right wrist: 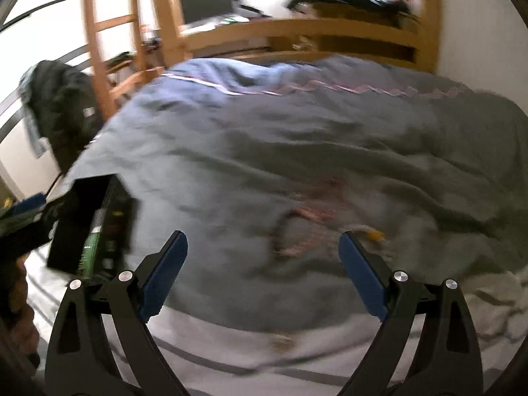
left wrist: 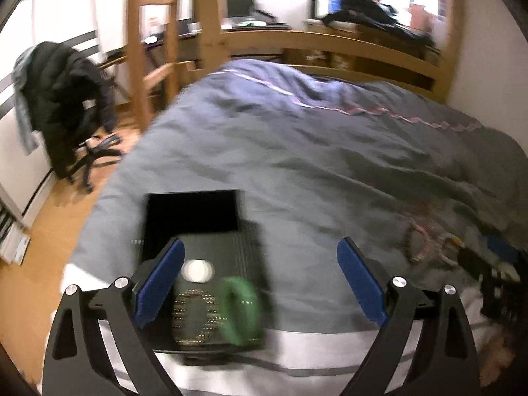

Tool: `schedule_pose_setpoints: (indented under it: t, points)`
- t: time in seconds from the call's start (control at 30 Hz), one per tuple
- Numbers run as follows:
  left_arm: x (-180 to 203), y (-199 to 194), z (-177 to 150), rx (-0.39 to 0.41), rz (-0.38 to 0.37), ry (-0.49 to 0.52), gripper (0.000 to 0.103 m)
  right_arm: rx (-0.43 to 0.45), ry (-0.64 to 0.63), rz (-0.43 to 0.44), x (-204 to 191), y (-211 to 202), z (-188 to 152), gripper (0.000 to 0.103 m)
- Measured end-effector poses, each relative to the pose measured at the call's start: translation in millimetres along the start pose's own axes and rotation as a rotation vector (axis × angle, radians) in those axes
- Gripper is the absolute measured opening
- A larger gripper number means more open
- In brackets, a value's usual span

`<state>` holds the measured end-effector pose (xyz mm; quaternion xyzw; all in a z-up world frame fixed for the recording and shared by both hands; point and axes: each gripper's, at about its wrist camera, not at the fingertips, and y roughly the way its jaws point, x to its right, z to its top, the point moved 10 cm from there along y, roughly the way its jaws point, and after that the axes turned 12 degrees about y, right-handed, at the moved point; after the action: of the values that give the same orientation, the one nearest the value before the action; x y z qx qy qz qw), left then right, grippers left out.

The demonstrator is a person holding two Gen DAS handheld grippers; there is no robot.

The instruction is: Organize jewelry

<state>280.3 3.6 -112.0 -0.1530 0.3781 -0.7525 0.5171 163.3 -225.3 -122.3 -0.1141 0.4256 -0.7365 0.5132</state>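
While blur smears all, both hand-held grippers, left (left wrist: 260,279) and right (right wrist: 264,274), wide apart, empty.

Black jewelry box (left wrist: 201,264) lies open on the bed, green bangle (left wrist: 239,310) and white ring (left wrist: 198,270) inside; blurred necklaces (right wrist: 307,227) heaped on the bed well apart from it.

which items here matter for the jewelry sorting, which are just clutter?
Job:
open black jewelry box
green bangle in box
pink-and-dark loose jewelry pile on grey duvet

Clutter:
black jacket on office chair
monitor
wooden bed frame
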Motion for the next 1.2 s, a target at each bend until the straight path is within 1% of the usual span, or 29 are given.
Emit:
schedule_pose_setpoints:
  t: [0.1, 0.2, 0.3, 0.4, 0.47, 0.63, 0.73, 0.8, 0.83, 0.87, 0.93, 1.0, 1.07, 1.1, 1.13, 1.17, 1.2]
  points:
    - [45.2, 7.8, -2.3, -0.006, -0.092, 0.057, 0.092, -0.03, 0.038, -0.018, 28.7, -2.9, -4.6, 0.092]
    - [89.2, 16.5, -8.4, -0.016, -0.145, 0.127, 0.092, -0.033, 0.049, -0.044, 48.3, -3.3, -12.8, 0.092]
    - [128.1, 28.6, -8.9, -0.017, -0.16, 0.21, 0.092, -0.021, 0.081, -0.085, 67.8, 0.7, -13.4, 0.092]
    - [152.5, 44.4, -6.2, -0.016, -0.168, 0.242, 0.092, -0.015, 0.124, -0.143, 85.7, 6.1, -8.7, 0.091]
    - [162.1, 55.7, -5.2, -0.027, -0.183, 0.239, 0.092, -0.005, 0.139, -0.183, 95.6, 11.1, -4.7, 0.091]
    - [181.1, 93.5, -2.4, -0.061, -0.198, 0.26, 0.092, -0.028, 0.235, -0.201, 116.0, 38.2, -4.0, 0.091]
    - [187.2, 114.4, 0.9, -0.074, -0.205, 0.265, 0.092, -0.054, 0.279, -0.199, 122.2, 59.2, -8.4, 0.082]
    - [190.6, 127.6, -0.3, -0.094, -0.21, 0.263, 0.092, -0.042, 0.33, -0.177, 126.5, 66.4, -10.0, 0.081]
    - [192.1, 133.0, -3.2, -0.105, -0.214, 0.262, 0.09, -0.023, 0.341, -0.177, 128.8, 67.5, -9.9, 0.08]
    - [192.5, 136.3, -5.8, -0.114, -0.218, 0.261, 0.085, -0.018, 0.343, -0.177, 129.0, 67.7, -9.8, 0.078]
    - [194.2, 141.8, -10.2, -0.13, -0.236, 0.26, 0.083, -0.021, 0.36, -0.173, 132.0, 73.2, -12.6, 0.075]
    - [194.8, 142.5, -9.2, -0.127, -0.24, 0.263, 0.078, -0.027, 0.373, -0.173, 135.3, 77.6, -15.7, 0.072]
    - [194.2, 142.1, -9.4, -0.13, -0.244, 0.258, 0.064, -0.024, 0.374, -0.173, 135.9, 79.6, -18.2, 0.067]
    - [193.6, 141.9, -9.0, -0.129, -0.243, 0.255, 0.061, -0.023, 0.372, -0.177, 136.8, 79.3, -18.8, 0.064]
    - [192.8, 141.3, -9.0, -0.13, -0.241, 0.252, 0.049, -0.021, 0.372, -0.181, 137.5, 79.7, -18.6, 0.058]
    - [191.9, 141.1, -9.1, -0.134, -0.242, 0.246, 0.043, -0.019, 0.373, -0.182, 138.1, 79.4, -18.6, 0.054]
    - [190.3, 141.0, -8.3, -0.136, -0.24, 0.242, 0.038, -0.018, 0.371, -0.181, 138.0, 78.1, -18.3, 0.051]
